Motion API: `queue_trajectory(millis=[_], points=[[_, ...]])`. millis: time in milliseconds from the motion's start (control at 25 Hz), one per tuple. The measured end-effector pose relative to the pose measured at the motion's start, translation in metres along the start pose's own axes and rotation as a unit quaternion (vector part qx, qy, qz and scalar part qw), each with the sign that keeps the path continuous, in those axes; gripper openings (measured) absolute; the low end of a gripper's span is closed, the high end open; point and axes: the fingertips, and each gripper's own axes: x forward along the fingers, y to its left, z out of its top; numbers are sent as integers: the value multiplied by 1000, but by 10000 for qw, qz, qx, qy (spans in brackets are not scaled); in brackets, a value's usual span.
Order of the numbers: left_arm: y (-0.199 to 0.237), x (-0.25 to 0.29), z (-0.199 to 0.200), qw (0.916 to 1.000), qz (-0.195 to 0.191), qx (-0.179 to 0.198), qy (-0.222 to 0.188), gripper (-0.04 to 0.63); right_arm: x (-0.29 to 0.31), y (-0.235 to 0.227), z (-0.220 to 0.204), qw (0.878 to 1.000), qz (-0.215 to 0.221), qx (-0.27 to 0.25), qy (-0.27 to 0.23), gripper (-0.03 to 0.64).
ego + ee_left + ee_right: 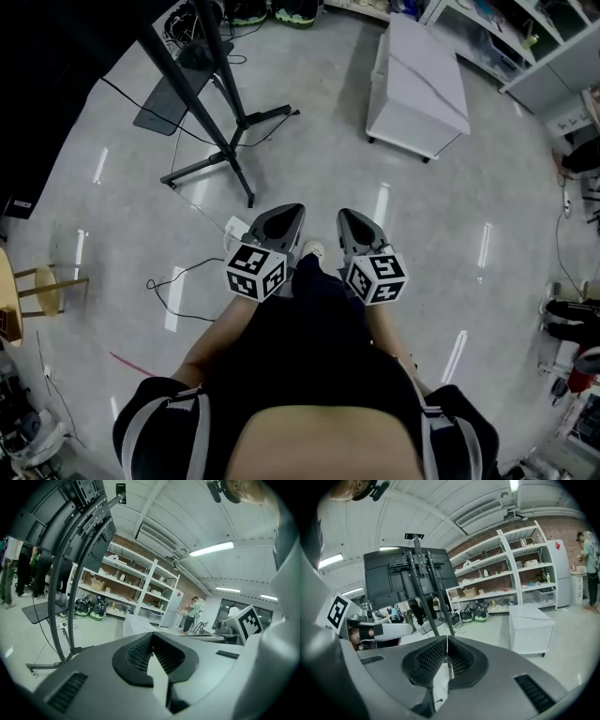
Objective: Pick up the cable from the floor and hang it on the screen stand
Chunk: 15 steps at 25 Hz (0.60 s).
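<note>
- Cable (184, 271): thin and black, lying in loose loops on the grey floor (309, 159), to the left of the left gripper and apart from it. Neither gripper touches it.
- Small white block (234, 226): on the floor just beside the left gripper's tip; whether it belongs to the cable cannot be determined.
- Left gripper (292, 212): held in front of the person's body. In the left gripper view the jaws are pressed together at the tips (152, 637) with nothing between them.
- Right gripper (346, 217): held beside the left one, at about the same level. Its jaws are closed tip to tip (446, 640) and empty.
- Screen stand (230, 150): black, legs splayed on the floor, ahead of the grippers and to the left. The right gripper view shows its post (424, 588) carrying a dark screen (389, 578).
- White cabinet (417, 80): on the floor ahead and to the right, well apart from the stand.
</note>
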Motion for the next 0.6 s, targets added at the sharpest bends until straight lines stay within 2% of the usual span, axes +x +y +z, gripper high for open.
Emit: queue_trajectory(millis=[280, 600], points=[[25, 67, 22, 9992, 396, -85, -38, 6, 44, -54, 33, 9989, 423, -145, 145, 23], [37, 111, 23, 9983, 533, -217, -3, 6, 81, -78, 33, 9955, 864, -134, 371, 23]])
